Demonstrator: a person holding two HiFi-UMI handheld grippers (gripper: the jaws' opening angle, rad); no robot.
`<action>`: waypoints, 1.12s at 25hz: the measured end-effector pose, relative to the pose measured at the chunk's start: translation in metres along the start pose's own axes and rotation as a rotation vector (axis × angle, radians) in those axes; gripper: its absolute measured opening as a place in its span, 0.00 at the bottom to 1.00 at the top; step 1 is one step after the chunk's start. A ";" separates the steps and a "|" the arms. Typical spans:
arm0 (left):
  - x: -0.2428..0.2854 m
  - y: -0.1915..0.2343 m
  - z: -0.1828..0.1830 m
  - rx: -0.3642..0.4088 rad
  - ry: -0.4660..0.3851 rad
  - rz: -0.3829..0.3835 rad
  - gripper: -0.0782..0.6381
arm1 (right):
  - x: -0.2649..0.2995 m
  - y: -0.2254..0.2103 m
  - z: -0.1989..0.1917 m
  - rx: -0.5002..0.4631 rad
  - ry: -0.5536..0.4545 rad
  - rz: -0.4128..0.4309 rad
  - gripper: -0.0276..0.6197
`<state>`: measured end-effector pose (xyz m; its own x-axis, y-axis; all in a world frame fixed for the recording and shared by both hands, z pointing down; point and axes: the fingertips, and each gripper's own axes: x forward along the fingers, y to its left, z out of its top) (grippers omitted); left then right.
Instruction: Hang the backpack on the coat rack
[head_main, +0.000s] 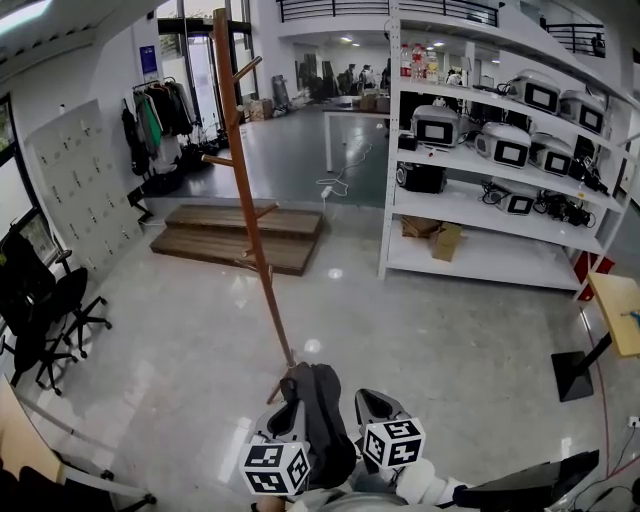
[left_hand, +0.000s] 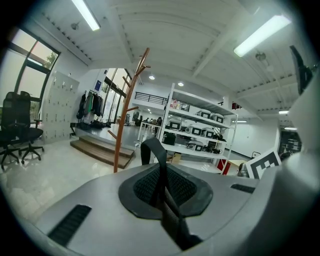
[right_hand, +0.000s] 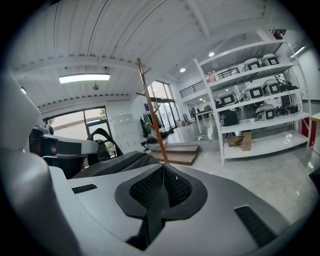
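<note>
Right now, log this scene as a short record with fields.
backpack: dark, held between both tongs
left tongs: shut on its loop strap
right tongs: shut on another strap of it
coat rack: upright on the floor ahead, pegs bare
task: backpack not yet hung

backpack (head_main: 320, 430): dark grey, held up by straps | coat rack (head_main: 244, 190): brown wood, upright, just beyond

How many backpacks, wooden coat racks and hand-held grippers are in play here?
backpack: 1
wooden coat rack: 1
grippers: 2 (left gripper, right gripper, each shut on a backpack strap)
Total: 4
</note>
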<state>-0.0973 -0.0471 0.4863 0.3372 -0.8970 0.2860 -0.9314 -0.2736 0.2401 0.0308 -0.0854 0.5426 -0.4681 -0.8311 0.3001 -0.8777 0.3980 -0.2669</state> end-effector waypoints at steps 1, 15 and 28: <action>0.002 0.002 0.001 -0.001 -0.001 0.003 0.13 | 0.003 0.000 0.000 0.002 0.002 0.004 0.06; 0.046 0.026 0.009 -0.002 0.024 0.027 0.13 | 0.059 -0.013 0.016 0.009 -0.003 0.025 0.06; 0.123 0.047 0.029 -0.012 0.057 0.036 0.13 | 0.133 -0.042 0.047 0.003 0.024 0.059 0.06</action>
<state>-0.1038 -0.1806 0.5062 0.3109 -0.8848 0.3470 -0.9415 -0.2368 0.2398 0.0102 -0.2314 0.5508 -0.5215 -0.7965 0.3059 -0.8482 0.4449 -0.2876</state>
